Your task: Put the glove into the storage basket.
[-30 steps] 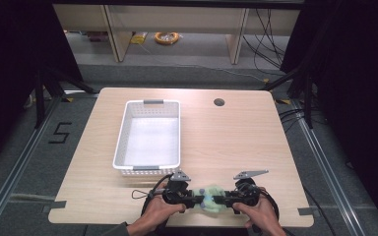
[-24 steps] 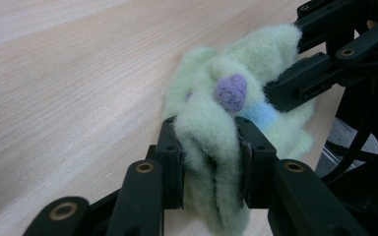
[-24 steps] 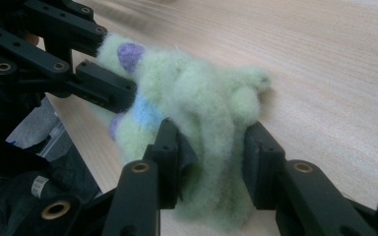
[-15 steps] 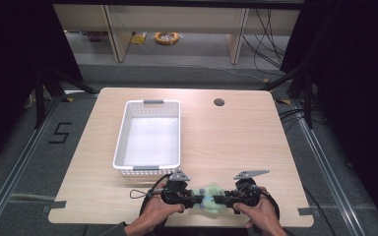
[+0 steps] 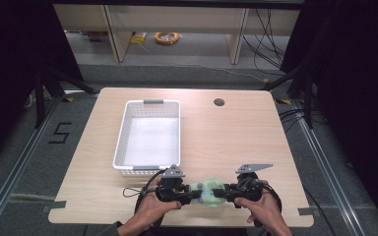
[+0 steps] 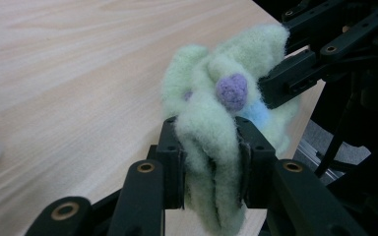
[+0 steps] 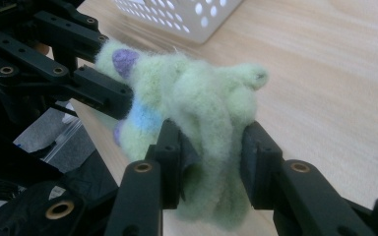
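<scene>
Pale green fuzzy fleece toy (image 6: pixel 211 123) with a purple knob and a light blue patch, black jaws on both grippers, white perforated basket (image 5: pixel 147 135) with grey handles, light wood-grain table (image 5: pixel 236 142), dark grey floor

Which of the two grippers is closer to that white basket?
Left. The left gripper sits just below the white basket's near edge; the right gripper lies farther right.

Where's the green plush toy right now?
In the high view the plush toy sits near the table's front edge, clamped between the left hand-held gripper and the right hand-held gripper, just in front and right of the white basket.
</scene>
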`<state>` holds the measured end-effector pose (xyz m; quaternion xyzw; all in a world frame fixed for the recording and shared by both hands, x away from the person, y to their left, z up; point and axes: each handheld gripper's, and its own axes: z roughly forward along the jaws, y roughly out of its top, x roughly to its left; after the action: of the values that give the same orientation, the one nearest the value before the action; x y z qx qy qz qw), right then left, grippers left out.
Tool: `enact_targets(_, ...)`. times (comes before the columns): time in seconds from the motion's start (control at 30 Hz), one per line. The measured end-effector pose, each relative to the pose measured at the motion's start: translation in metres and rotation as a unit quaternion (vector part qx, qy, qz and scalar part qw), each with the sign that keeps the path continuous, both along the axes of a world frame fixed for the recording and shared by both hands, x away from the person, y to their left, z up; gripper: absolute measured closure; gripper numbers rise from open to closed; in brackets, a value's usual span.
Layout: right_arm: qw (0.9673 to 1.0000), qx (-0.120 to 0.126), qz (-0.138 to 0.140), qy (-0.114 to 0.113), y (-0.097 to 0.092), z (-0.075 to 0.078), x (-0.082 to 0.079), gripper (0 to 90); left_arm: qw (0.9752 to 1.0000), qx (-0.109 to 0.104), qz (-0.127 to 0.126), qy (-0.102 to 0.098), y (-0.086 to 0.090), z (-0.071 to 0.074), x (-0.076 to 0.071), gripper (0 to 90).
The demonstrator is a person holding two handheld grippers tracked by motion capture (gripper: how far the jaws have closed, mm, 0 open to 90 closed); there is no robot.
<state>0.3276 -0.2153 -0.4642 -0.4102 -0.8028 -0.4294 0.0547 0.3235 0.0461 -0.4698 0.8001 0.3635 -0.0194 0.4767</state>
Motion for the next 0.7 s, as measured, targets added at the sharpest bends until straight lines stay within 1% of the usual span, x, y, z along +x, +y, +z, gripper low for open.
enact_targets(0.03,0.9999,-0.003,0.005,-0.013,0.001,0.005,0.004,66.3,1.0,-0.002,0.003,-0.001,0.001,0.003,0.0,68.4)
enact_targets(0.07,0.9999,-0.003,0.005,-0.013,0.001,0.005,0.004,66.3,1.0,0.001,0.003,-0.004,0.003,0.006,0.001,68.4)
enact_targets(0.1,0.9999,-0.008,0.003,-0.008,0.005,0.011,0.005,66.3,0.9998,0.002,0.015,-0.015,0.006,0.013,0.002,68.4)
enact_targets(0.13,0.9999,-0.008,0.003,-0.008,0.005,0.011,0.005,66.3,0.9998,0.002,0.015,-0.015,0.006,0.013,0.002,68.4)
enact_targets(0.17,0.9999,-0.004,0.007,-0.012,0.008,0.016,0.008,66.3,0.9998,0.004,0.014,-0.016,0.008,0.017,0.003,68.4)
enact_targets(0.2,0.9995,-0.009,0.016,-0.027,0.011,0.023,0.014,66.3,0.9997,0.0,0.017,-0.019,0.009,0.02,0.004,68.4)
enact_targets(0.23,0.9995,-0.009,0.016,-0.027,0.011,0.023,0.014,66.3,0.9996,0.001,0.017,-0.021,0.012,0.024,0.005,68.4)
enact_targets(0.27,0.9994,-0.008,0.018,-0.027,0.014,0.028,0.016,66.3,0.9996,0.002,0.018,-0.023,0.014,0.028,0.006,68.4)
enact_targets(0.3,0.9992,-0.011,0.021,-0.033,0.015,0.031,0.019,66.3,0.9994,0.006,0.02,-0.026,0.017,0.032,0.008,68.4)
enact_targets(0.33,0.9995,-0.007,0.02,-0.025,0.018,0.035,0.02,66.3,0.9993,0.003,0.024,-0.028,0.017,0.034,0.009,68.3)
enact_targets(0.37,0.9993,-0.005,0.021,-0.03,0.02,0.037,0.023,66.3,0.9992,0.009,0.025,-0.029,0.02,0.037,0.011,68.3)
enact_targets(0.4,0.999,-0.011,0.025,-0.035,0.025,0.043,0.03,66.3,0.9991,0.011,0.028,-0.03,0.022,0.04,0.013,68.3)
enact_targets(0.43,0.9989,-0.013,0.028,-0.035,0.027,0.045,0.032,66.3,0.999,0.008,0.032,-0.03,0.024,0.043,0.014,68.3)
enact_targets(0.47,0.9989,-0.013,0.028,-0.035,0.027,0.045,0.032,66.3,0.9991,0.007,0.03,-0.031,0.026,0.046,0.015,68.3)
enact_targets(0.5,0.9991,-0.013,0.026,-0.031,0.029,0.048,0.034,66.3,0.9989,0.007,0.032,-0.034,0.028,0.048,0.017,68.3)
enact_targets(0.53,0.9991,-0.009,0.029,-0.031,0.031,0.05,0.037,66.3,0.9988,0.006,0.033,-0.035,0.03,0.051,0.018,68.3)
enact_targets(0.57,0.9989,-0.012,0.029,-0.034,0.033,0.053,0.04,66.2,0.9987,0.006,0.035,-0.036,0.032,0.053,0.019,68.3)
enact_targets(0.6,0.9985,-0.011,0.037,-0.038,0.035,0.055,0.043,66.3,0.9987,0.007,0.036,-0.035,0.035,0.055,0.021,68.3)
enact_targets(0.63,0.9988,-0.014,0.034,-0.034,0.038,0.058,0.045,66.2,0.9985,0.008,0.041,-0.036,0.036,0.056,0.022,68.2)
enact_targets(0.67,0.9986,-0.017,0.034,-0.035,0.04,0.06,0.046,66.2,0.9983,0.008,0.043,-0.038,0.039,0.059,0.024,68.2)
enact_targets(0.7,0.9988,-0.013,0.034,-0.033,0.044,0.063,0.048,66.2,0.9981,0.008,0.045,-0.042,0.041,0.06,0.025,68.2)
